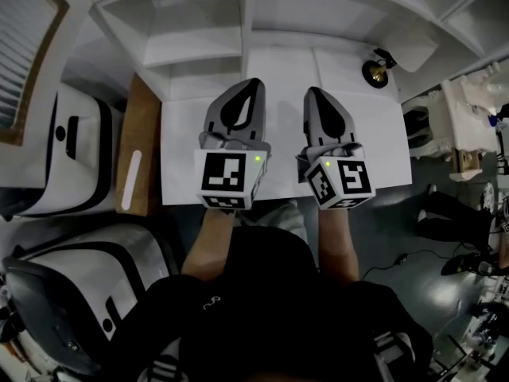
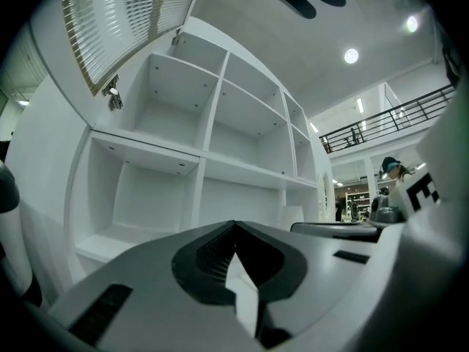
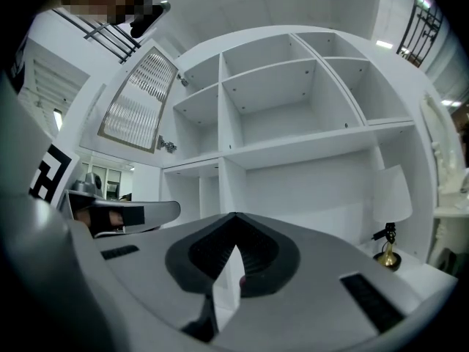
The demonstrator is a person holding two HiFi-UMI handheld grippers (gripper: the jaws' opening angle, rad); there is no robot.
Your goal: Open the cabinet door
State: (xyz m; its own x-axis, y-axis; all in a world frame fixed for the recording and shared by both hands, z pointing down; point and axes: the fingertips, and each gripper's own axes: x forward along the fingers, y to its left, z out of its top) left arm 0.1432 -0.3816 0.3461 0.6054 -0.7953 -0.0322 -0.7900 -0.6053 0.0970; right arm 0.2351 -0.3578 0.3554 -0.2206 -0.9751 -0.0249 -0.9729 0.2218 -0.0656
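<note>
So the big white open-shelf wooden cabinet (image 1: 199, 46) is dead ahead, and its wood-framed louvred door (image 2: 124, 28) already hangs open, up and left of both grippers and well apart from them. The grey left gripper (image 2: 234, 224) and right gripper (image 3: 233, 215) sit side by side, both clenched tight on nothing.

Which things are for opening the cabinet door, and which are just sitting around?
For the job:
cabinet
slatted door
left gripper
right gripper

Just sitting around:
lamp
white-and-black machines
</note>
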